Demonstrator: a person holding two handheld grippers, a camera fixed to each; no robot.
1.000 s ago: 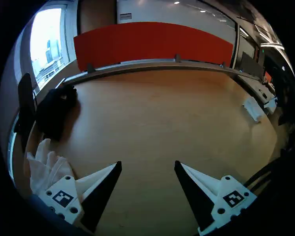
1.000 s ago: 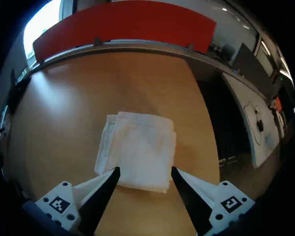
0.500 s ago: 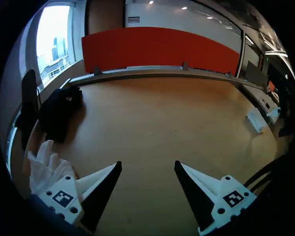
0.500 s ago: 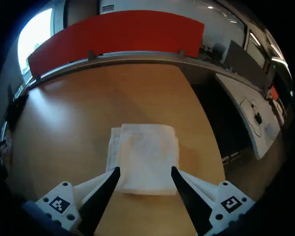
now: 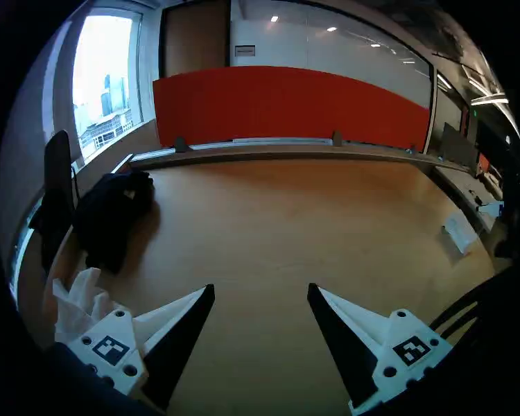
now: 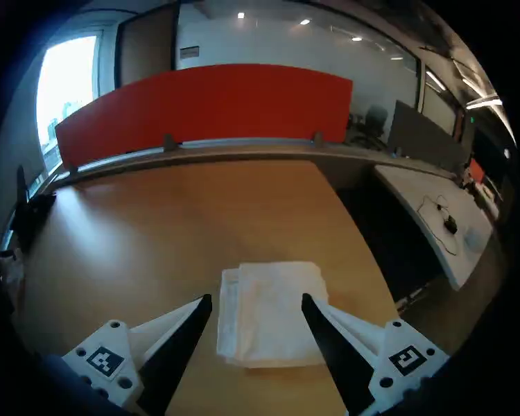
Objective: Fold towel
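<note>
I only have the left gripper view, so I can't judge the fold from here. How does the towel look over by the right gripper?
Observer: The towel lies flat on the table as a folded rectangle, with its stacked layers showing along the left edge.
Operator: Is the right gripper holding it?
Observer: No. The right gripper is open. Its fingers are apart, the towel is seen between them, and they press on nothing.
</note>
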